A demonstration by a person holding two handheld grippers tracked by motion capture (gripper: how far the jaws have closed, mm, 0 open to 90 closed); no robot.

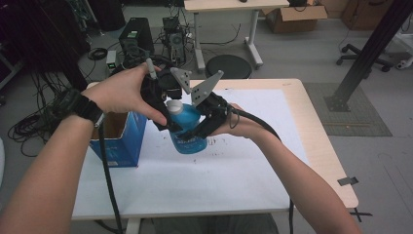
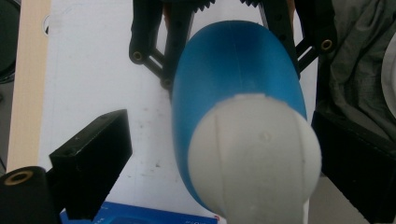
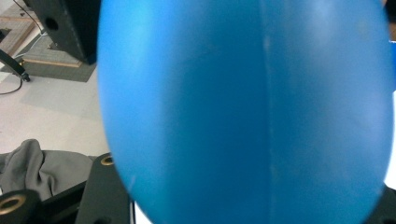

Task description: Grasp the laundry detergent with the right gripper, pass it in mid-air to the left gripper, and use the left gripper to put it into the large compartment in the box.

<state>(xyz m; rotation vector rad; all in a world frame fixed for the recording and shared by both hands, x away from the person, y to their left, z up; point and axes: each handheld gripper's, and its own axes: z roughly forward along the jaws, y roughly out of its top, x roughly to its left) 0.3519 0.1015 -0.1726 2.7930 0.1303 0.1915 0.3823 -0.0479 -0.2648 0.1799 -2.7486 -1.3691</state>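
a person at a white-topped table (image 1: 243, 175) holds a black two-jaw gripper in each hand, and both meet on a blue plastic bottle with a white cap (image 1: 187, 127). the bottle is lifted off the table top, just to the right of an open blue cardboard box (image 1: 118, 141) that stands near the table's left edge.

the right gripper (image 1: 197, 130) comes in from the side of the bottle away from the box and clamps the blue body; in the left gripper view its toothed black jaws sit pressed on either side of the bottle's far end (image 2: 233, 56), and in the right gripper view the blue body (image 3: 243, 112) bulges right against the camera. so its jaws are closed on the bottle.

the left gripper (image 1: 168, 105) reaches from the box side toward the cap. in the left gripper view the white cap (image 2: 254, 158) sits between its two black jaws; there is a plain gap of table between the jaw on the left and the cap, while the jaw on the right stands close beside it. these jaws stand open around the cap, not yet pinching it.

as a judgement: the bottle has been picked up and steadied, and the cap is lined up. what seems left is closing on the cap and working it. the cap looks fully seated, and the box waits untouched beside it.
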